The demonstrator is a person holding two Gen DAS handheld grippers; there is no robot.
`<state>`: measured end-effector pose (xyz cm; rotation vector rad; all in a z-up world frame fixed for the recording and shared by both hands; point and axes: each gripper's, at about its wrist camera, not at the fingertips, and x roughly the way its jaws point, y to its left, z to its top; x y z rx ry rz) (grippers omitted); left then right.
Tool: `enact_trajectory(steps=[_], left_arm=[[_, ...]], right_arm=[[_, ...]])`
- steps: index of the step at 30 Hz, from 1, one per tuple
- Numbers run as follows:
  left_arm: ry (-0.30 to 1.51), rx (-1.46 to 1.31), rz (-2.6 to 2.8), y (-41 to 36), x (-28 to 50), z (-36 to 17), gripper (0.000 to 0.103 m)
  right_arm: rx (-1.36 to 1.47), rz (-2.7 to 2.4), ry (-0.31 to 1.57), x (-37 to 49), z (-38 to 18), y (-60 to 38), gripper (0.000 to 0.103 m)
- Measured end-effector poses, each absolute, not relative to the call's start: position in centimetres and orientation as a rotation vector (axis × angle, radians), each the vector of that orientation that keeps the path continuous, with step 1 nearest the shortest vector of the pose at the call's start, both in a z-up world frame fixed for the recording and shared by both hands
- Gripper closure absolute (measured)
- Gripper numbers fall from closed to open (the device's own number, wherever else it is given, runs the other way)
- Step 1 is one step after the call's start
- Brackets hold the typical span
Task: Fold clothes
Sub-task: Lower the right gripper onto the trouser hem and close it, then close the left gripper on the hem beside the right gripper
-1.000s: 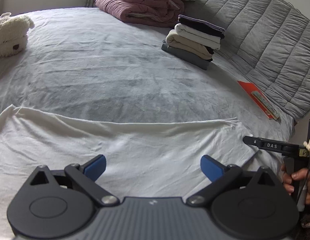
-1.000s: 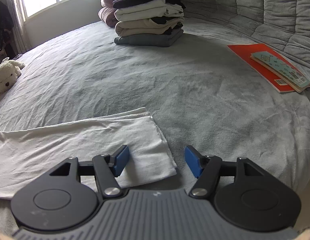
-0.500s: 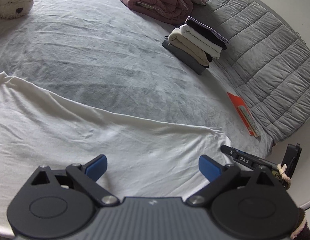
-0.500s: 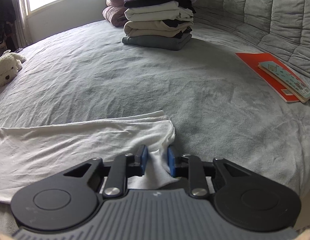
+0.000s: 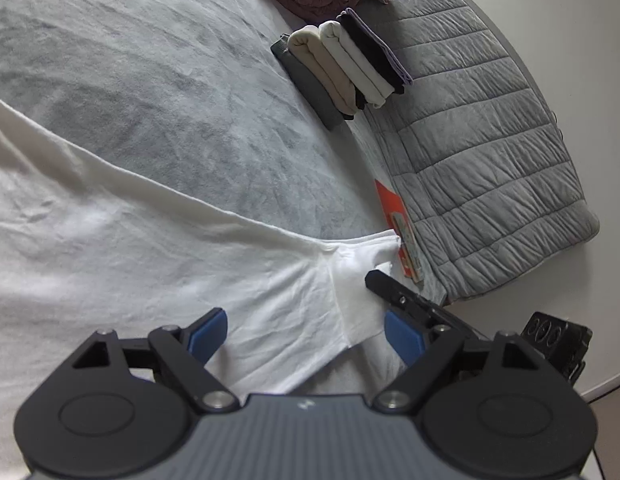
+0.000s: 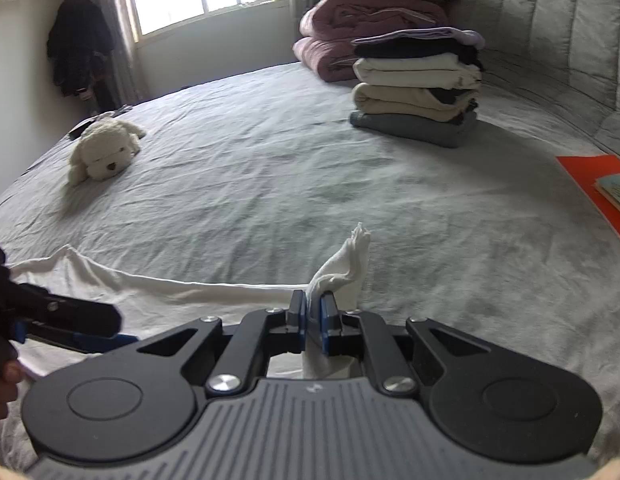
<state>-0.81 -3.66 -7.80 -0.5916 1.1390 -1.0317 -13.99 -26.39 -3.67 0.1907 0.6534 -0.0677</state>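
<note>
The right claw point(image 6: 314, 316) is now clenching a corner of the white garment point(image 5: 129, 248) and lifting it off the bed point(image 6: 249, 184), where a second ago it was hovering released over flat cloth; a fold is probably getting under way. The left claw point(image 5: 305, 332) is hanging released above the garment, just beside the pinched corner. The garment is lying with its long axis running away from that corner, leftward, though its far end is lying out of view

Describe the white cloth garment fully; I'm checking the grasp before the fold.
The white cloth garment is thin, soft, creased fabric, spread mostly flat across the grey bedsheet. One corner is lifted, pinched in the right gripper, with a tuft poking up past its blue pads. The open left gripper hovers above it.
</note>
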Motion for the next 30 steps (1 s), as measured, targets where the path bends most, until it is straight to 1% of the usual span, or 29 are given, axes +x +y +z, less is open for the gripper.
enact_trajectory(steps=[5, 6, 8, 10, 11, 13, 14, 16, 18, 19, 20, 21, 22, 26, 29, 30], left_arm=[[1.146, -0.675, -1.030, -4.3, -0.1, -8.4, 0.017], [1.146, -0.679, -1.022, -4.3, 0.0, -8.6, 0.019], [1.152, -0.671, -0.991, -4.3, 0.2, -8.9, 0.025], [1.155, -0.661, -0.961, -4.4, 0.4, -9.2, 0.037], [1.152, -0.652, -0.946, -4.3, 0.5, -9.2, 0.040], [1.147, -0.626, -0.914, -4.5, 0.7, -9.3, 0.054], [1.141, -0.614, -0.902, -4.5, 0.7, -9.3, 0.057], [1.130, -0.582, -0.881, -4.6, 0.7, -9.4, 0.069], [1.118, -0.545, -0.865, -4.7, 0.7, -9.4, 0.076], [1.115, -0.537, -0.859, -4.7, 0.7, -9.4, 0.080], [1.111, -0.528, -0.852, -4.7, 0.6, -9.4, 0.083], [1.109, -0.523, -0.847, -4.7, 0.6, -9.4, 0.084], [1.109, -0.526, -0.844, -4.6, 0.7, -9.4, 0.084], [1.112, -0.533, -0.837, -4.4, 0.5, -9.3, 0.084], [1.128, -0.558, -0.843, -4.2, 0.4, -9.3, 0.073], [1.133, -0.568, -0.848, -4.1, 0.3, -9.2, 0.068]], right_arm=[[0.172, 0.073, 0.696, -12.9, -4.0, -23.2, 0.094], [0.166, 0.097, 0.711, -12.7, -4.3, -22.5, 0.094], [0.155, 0.133, 0.732, -12.4, -4.9, -21.3, 0.094], [0.145, 0.153, 0.744, -12.2, -5.4, -20.4, 0.094], [0.140, 0.158, 0.749, -12.1, -5.6, -20.1, 0.094], [0.125, 0.172, 0.758, -12.0, -6.1, -19.3, 0.094], [0.114, 0.174, 0.759, -12.0, -6.4, -19.0, 0.093], [0.089, 0.166, 0.753, -12.1, -6.8, -18.6, 0.089], [0.049, 0.138, 0.740, -12.2, -7.3, -18.1, 0.087], [0.022, 0.124, 0.736, -12.4, -7.4, -17.9, 0.083], [0.000, 0.116, 0.729, -12.5, -7.6, -17.7, 0.080], [-0.017, 0.107, 0.721, -12.8, -7.7, -17.6, 0.071], [-0.033, 0.100, 0.713, -13.0, -7.7, -17.4, 0.063], [-0.073, 0.091, 0.689, -14.0, -7.7, -17.1, 0.062], [-0.087, 0.066, 0.674, -14.4, -7.7, -17.1, 0.062], [-0.091, 0.059, 0.670, -14.5, -7.7, -17.1, 0.062]])
